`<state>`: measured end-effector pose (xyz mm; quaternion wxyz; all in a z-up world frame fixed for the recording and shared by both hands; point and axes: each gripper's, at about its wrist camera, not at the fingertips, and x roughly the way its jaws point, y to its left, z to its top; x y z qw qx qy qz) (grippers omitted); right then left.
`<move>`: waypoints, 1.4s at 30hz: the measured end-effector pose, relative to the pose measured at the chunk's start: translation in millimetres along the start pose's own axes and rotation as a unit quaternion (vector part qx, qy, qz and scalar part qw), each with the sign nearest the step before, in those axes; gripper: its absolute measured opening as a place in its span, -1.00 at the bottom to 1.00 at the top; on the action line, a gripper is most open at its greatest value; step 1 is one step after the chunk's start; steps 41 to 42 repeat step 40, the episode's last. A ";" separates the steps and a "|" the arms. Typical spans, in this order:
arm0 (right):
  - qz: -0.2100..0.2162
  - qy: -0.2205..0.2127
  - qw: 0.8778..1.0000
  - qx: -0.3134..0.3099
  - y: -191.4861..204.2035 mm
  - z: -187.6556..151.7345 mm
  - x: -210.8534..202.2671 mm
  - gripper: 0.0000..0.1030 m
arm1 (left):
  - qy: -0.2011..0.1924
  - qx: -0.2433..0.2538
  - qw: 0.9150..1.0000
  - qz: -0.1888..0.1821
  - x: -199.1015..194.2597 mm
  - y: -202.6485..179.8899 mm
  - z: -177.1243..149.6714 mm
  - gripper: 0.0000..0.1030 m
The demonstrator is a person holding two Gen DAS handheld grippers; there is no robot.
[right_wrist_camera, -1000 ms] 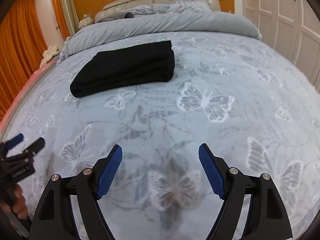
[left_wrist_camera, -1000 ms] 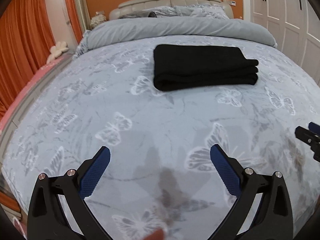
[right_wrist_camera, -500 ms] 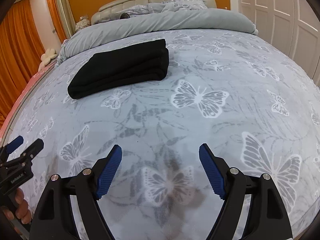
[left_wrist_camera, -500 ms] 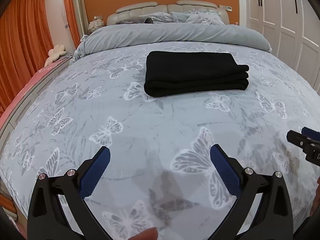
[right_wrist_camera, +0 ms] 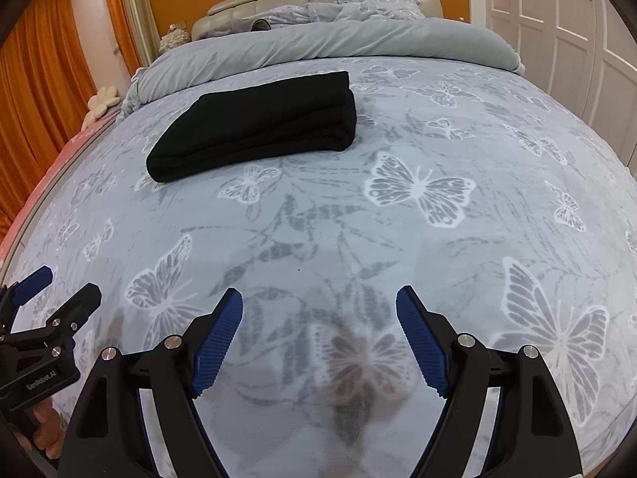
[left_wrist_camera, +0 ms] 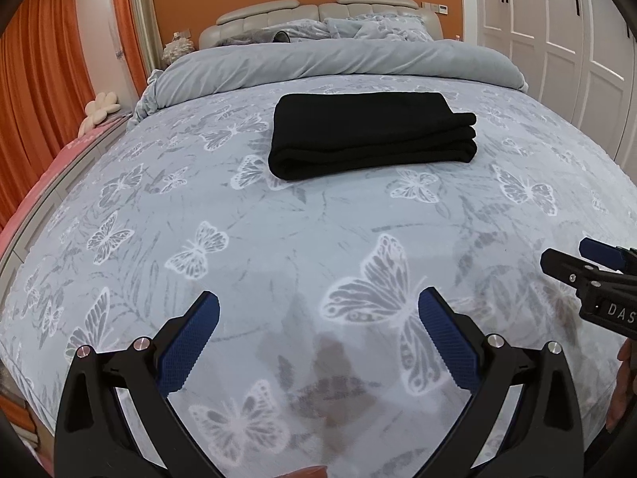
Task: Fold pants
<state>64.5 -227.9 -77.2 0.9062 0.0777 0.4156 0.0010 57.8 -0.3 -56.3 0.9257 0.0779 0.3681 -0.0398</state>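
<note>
The black pants [left_wrist_camera: 370, 135] lie folded in a neat thick rectangle on the butterfly-print bedspread [left_wrist_camera: 278, 231], in the middle of the bed. They also show in the right wrist view [right_wrist_camera: 258, 125]. My left gripper [left_wrist_camera: 318, 310] is open and empty, held above the bedspread well short of the pants. My right gripper [right_wrist_camera: 318, 306] is open and empty too, likewise near the foot of the bed. Each gripper shows at the edge of the other's view: the right one [left_wrist_camera: 573, 259] and the left one [right_wrist_camera: 59, 290].
A rolled grey duvet [left_wrist_camera: 338, 59] and pillows [left_wrist_camera: 374, 28] lie at the head of the bed under a padded headboard [left_wrist_camera: 318, 12]. White wardrobe doors [left_wrist_camera: 577, 40] stand on the right. Orange curtains [left_wrist_camera: 36, 91] hang on the left, with a pink strip [left_wrist_camera: 59, 159] beside the bed.
Both grippers have drawn back and risen from the pants, so more of the bed is in view. The folded pants have not moved. Both grippers stay open.
</note>
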 end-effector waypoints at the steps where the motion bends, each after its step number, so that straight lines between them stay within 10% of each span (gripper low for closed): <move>1: 0.000 0.000 1.000 -0.001 1.4 -0.4 0.4 0.50 | 0.000 0.000 1.000 0.001 0.2 -0.4 -0.7 0.91; 42: 0.004 0.007 1.000 -0.013 13.9 -5.2 4.5 0.50 | 0.006 -0.003 1.000 0.003 6.7 0.5 -4.0 0.90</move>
